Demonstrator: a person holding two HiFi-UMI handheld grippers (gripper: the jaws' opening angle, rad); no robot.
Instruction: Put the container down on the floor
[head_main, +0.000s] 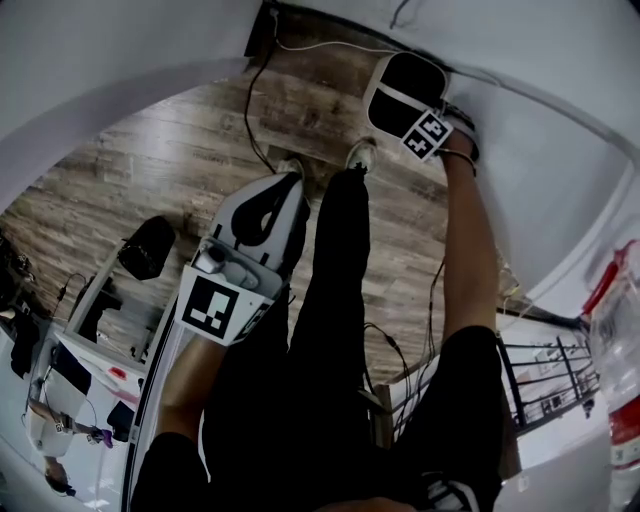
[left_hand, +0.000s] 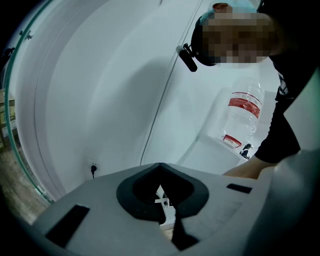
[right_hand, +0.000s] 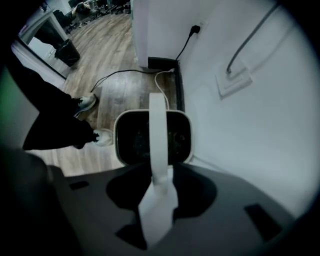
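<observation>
The container is a white-rimmed tub with a dark inside, and it hangs by its white handle above the wooden floor. My right gripper is shut on that handle. In the head view the container hangs in front of the person's feet, next to the white wall, under my right gripper. My left gripper sits lower at the left thigh, jaws together and holding nothing. In its own view the left gripper points up at a white wall.
Black cables run across the floor to a wall socket. Two shoes stand just behind the container. A black bin stands at the left. A water bottle and a wire rack are at the right.
</observation>
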